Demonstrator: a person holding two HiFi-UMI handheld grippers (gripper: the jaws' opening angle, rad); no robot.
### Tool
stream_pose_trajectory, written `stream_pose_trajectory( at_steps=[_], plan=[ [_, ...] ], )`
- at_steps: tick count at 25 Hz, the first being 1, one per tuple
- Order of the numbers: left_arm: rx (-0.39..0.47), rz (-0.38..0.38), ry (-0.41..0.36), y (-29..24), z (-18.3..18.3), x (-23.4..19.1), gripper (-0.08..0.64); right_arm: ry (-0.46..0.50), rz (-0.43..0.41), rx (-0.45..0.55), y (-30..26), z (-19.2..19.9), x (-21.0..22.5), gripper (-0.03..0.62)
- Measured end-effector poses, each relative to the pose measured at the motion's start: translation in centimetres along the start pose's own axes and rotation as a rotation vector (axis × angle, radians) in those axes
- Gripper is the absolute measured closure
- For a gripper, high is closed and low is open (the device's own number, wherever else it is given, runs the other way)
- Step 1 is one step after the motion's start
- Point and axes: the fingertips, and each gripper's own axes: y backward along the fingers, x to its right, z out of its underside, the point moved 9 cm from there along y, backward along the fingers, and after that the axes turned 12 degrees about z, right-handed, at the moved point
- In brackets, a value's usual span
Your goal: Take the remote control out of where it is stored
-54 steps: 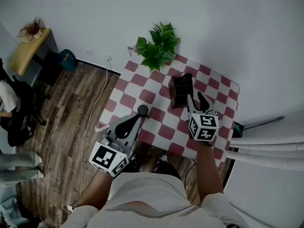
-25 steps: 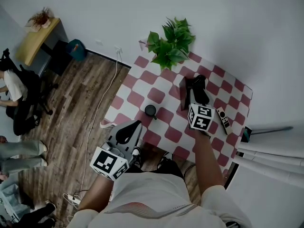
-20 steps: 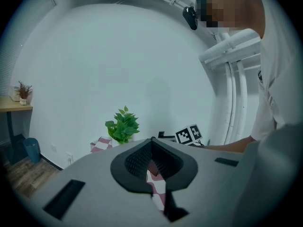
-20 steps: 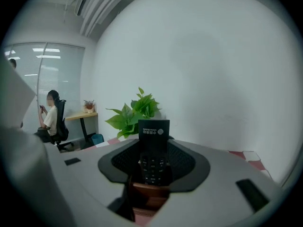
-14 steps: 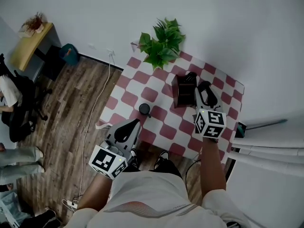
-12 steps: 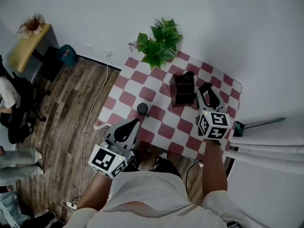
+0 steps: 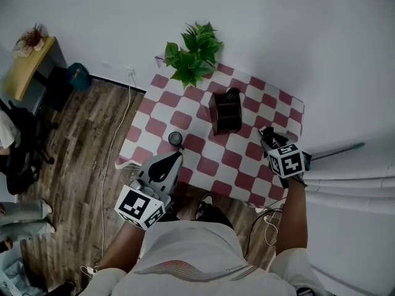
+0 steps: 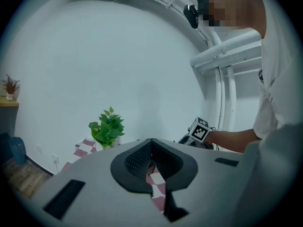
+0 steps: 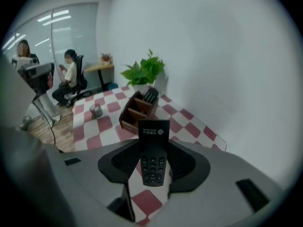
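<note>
Two-pad pinch by the right gripper [image 9: 152, 164] on the remote control [image 9: 153, 148]: clamped by its long edges around the button half, label end poking out beyond the fingertips and tilted downward. Already clear of its storage, hanging above the checkered counter [image 7: 185, 121] close to the right-hand edge, well apart from the brown wooden organizer [image 9: 136, 109]. Left gripper [image 8: 151, 148] pressed together at the tips, nothing between them, held just off the counter's near edge.

Further out: a second remote [image 9: 150, 95] standing in the organizer's back slot, a small dark cup [image 7: 176, 139] near the front edge, a potted plant [image 7: 191, 53] at the far corner, a seated person [image 9: 71, 79] at a desk beyond.

Likely trouble, judging from this: narrow grip on smooth plastic with much of the length unsupported, so could pivot or slide out nose-first if swung or tipped further. So near the edge, would probably miss the counter and hit the wooden floor [image 7: 80, 140]. Set down flat, well inboard, before opening.
</note>
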Motion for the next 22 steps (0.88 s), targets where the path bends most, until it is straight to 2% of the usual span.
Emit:
stream_pose_trajectory(
  at_steps=[4,9,15,22],
  plan=[
    [-0.004,-0.005,0.002,-0.3,0.3,0.3,0.552,0.149,-0.036,-0.204,-3.2,2.8,-0.3,0.406],
    [-0.010,-0.029,0.009,-0.4,0.8,0.4,0.552,0.278,-0.113,-0.367,-6.9,5.0,-1.1,0.407],
    [-0.010,-0.067,0.017,-0.5,1.0,0.3,0.552,0.349,-0.189,-0.478,-10.9,6.0,-2.3,0.407],
    [-0.022,-0.089,0.023,-0.6,0.9,0.2,0.552,0.408,-0.257,-0.528,-13.0,6.1,-3.5,0.406]
  ],
)
